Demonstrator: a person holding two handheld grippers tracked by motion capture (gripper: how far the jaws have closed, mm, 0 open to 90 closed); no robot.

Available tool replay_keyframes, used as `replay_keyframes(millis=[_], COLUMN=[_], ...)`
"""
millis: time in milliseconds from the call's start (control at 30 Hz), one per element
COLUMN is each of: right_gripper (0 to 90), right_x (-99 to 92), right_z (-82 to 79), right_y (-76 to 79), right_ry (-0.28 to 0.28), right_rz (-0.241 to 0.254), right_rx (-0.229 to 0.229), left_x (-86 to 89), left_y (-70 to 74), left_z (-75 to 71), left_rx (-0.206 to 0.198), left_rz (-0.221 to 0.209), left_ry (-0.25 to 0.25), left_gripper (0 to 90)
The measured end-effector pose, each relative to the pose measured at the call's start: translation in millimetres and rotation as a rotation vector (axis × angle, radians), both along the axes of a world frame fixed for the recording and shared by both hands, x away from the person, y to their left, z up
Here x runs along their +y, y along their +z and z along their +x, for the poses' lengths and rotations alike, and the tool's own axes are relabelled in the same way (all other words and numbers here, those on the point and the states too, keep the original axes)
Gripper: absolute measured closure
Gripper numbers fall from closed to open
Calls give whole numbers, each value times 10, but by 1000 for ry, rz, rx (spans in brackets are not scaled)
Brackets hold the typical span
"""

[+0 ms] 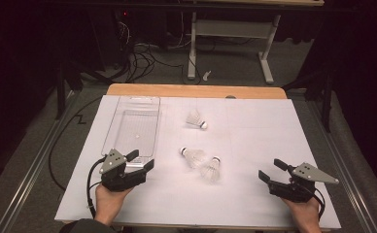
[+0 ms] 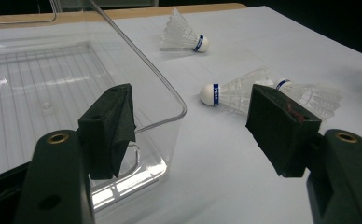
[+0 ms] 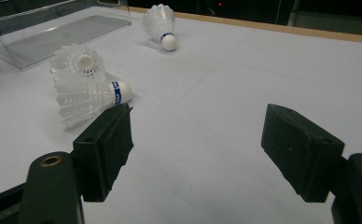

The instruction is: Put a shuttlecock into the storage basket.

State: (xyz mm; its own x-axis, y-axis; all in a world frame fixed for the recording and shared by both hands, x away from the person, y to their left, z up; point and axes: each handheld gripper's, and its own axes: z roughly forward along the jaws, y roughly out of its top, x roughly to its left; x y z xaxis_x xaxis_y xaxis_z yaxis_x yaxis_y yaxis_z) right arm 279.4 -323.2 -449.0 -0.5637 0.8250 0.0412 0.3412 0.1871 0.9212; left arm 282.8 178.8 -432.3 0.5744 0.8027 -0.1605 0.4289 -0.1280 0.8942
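Three white shuttlecocks lie on the white table. One shuttlecock (image 1: 195, 120) (image 2: 181, 37) (image 3: 160, 23) rests farther back. Two lie side by side in the middle: a shuttlecock (image 1: 192, 156) (image 2: 235, 91) (image 3: 79, 60) with its cork pointing left, and another shuttlecock (image 1: 211, 169) (image 2: 309, 95) (image 3: 88, 98) touching its right side. A clear plastic tray (image 1: 133, 131) (image 2: 137, 51) (image 3: 53, 32) stands empty at the left. My left gripper (image 1: 143, 159) (image 2: 191, 128) is open at the tray's near right corner. My right gripper (image 1: 270, 169) (image 3: 198, 149) is open, apart from the pair on their right.
The white board (image 1: 254, 136) has bare room at the right and along the front edge. A wooden table edge (image 1: 196, 91) runs behind it. Beyond are a dark floor with cables (image 1: 143, 58) and a white desk frame (image 1: 230, 34).
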Motion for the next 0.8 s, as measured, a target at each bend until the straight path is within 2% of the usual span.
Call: replay_keyframes(millis=[800], right_gripper=[250], right_x=[-1], right_z=[-1], right_y=[1], right_ry=[1], right_rz=[1], right_rx=[-2], left_x=[-156], left_y=[52], left_z=[125], left_rx=[0], left_rz=[4], left_ry=[-28], left_gripper=[331])
